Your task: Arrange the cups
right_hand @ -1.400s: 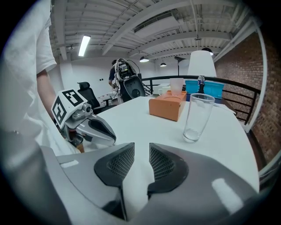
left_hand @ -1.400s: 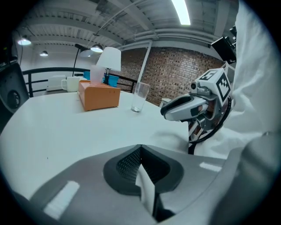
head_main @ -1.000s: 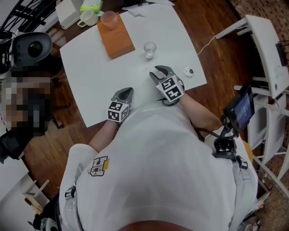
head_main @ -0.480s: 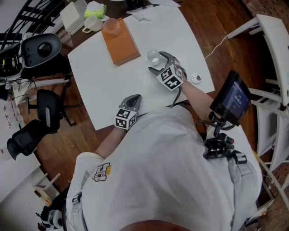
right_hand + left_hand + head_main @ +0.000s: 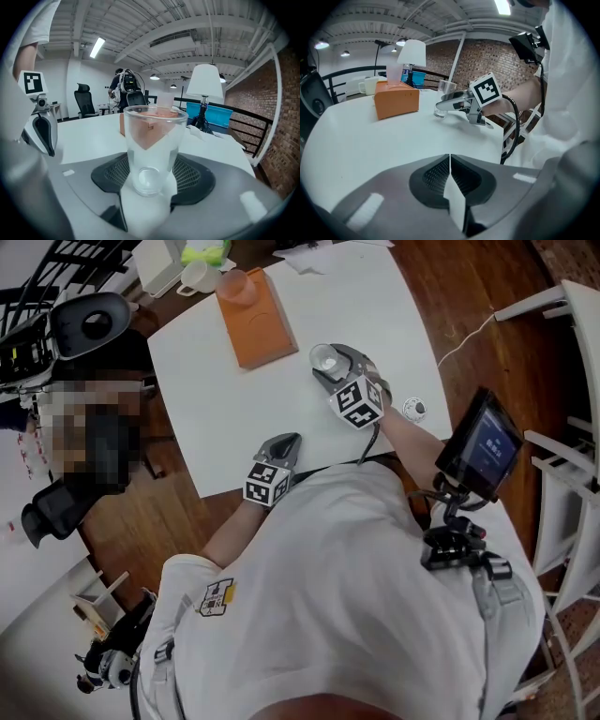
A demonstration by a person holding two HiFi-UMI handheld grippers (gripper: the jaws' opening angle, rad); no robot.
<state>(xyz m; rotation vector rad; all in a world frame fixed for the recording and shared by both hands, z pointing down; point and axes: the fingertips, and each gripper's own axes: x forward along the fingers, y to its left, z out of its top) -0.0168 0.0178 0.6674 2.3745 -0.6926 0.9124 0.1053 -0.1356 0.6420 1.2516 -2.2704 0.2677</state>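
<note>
Left gripper (image 5: 281,448) is held shut and empty at the desk's (image 5: 225,399) near edge. Right gripper (image 5: 337,364), the nearer one to the clear glass (image 5: 150,140), is being closed round it, with the pads judged not yet tight. The glass is stood upright, mouth up, long axis vertical, toward the right edge. Orange box (image 5: 251,315) is seen beyond.

The table (image 5: 216,399) is white, the box (image 5: 251,317) orange, the glass (image 5: 323,357) clear, the cup (image 5: 234,283) pink, the mug (image 5: 197,276) white, and the left hand-held gripper (image 5: 287,439) grey with black-and-white square markers.
</note>
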